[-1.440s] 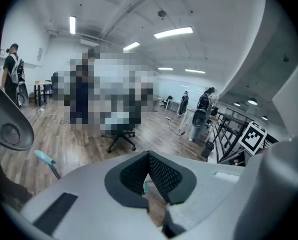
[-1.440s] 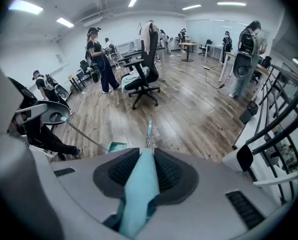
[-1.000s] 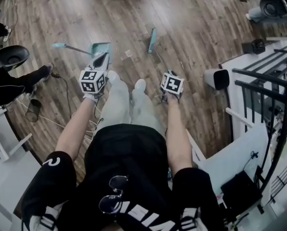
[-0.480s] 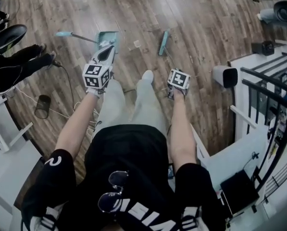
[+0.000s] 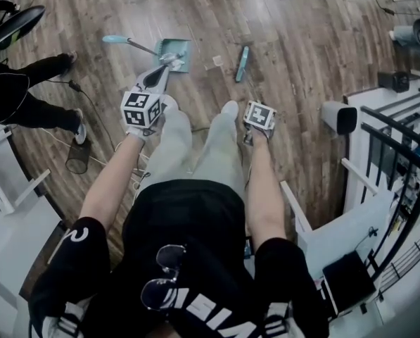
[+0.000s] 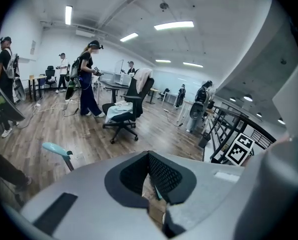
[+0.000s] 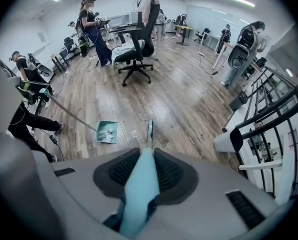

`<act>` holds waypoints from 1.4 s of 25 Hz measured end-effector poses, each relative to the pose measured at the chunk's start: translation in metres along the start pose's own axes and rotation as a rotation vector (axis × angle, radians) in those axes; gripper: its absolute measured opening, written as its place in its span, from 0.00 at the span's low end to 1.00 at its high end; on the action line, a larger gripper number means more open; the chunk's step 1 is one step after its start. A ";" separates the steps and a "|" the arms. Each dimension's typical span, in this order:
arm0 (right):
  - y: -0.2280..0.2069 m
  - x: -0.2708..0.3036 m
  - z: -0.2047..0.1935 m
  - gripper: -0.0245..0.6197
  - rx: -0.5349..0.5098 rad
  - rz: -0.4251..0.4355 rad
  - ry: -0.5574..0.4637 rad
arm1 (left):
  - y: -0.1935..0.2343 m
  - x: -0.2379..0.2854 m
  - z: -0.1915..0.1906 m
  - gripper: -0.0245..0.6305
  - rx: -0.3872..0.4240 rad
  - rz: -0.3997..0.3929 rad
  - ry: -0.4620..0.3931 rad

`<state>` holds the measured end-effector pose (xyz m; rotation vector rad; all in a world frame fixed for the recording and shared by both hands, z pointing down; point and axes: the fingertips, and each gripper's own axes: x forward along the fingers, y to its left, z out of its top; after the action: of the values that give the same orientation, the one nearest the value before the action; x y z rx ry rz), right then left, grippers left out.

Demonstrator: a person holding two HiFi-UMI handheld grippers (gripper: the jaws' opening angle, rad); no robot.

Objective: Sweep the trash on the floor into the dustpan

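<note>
The right tool [image 7: 146,153] is clamped on the teal broom handle [image 7: 138,194], with the brush head [image 7: 149,129] on the floor [image 7: 183,99] near the dustpan [image 7: 114,125]. Trash [image 7: 106,132] lies in the pan, and 1 scrap [image 7: 134,133] sits between them. The left tool [image 6: 149,156] is closed and empty.

Left forearm [image 5: 112,183]: bare, stretched toward 12 o'clock. Left gripper [image 6: 149,156]: tipped toward 1 o'clock, jaws together, nothing between them. Right forearm [image 5: 260,189]: bare, stretched toward 12 o'clock. Right gripper [image 7: 148,156]: jaws clamped on teal broom handle [image 7: 139,194].
</note>
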<state>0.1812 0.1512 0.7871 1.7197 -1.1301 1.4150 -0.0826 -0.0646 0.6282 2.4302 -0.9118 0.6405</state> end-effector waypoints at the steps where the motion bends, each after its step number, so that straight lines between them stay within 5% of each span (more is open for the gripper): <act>1: 0.009 0.001 0.002 0.17 0.000 0.005 -0.002 | 0.008 -0.003 -0.001 0.04 -0.005 0.002 0.001; 5: 0.063 0.009 0.016 0.17 0.038 0.115 -0.043 | 0.038 -0.014 -0.004 0.04 -0.023 0.010 -0.002; 25: 0.246 0.031 0.049 0.17 -0.062 0.176 -0.079 | 0.175 -0.079 -0.024 0.04 -0.103 0.086 -0.038; 35: 0.276 0.014 0.062 0.17 -0.189 0.151 -0.112 | 0.208 -0.098 -0.015 0.04 -0.105 0.105 -0.044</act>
<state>-0.0402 -0.0257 0.7740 1.6248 -1.4334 1.2656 -0.2965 -0.1488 0.6379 2.3244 -1.0697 0.5627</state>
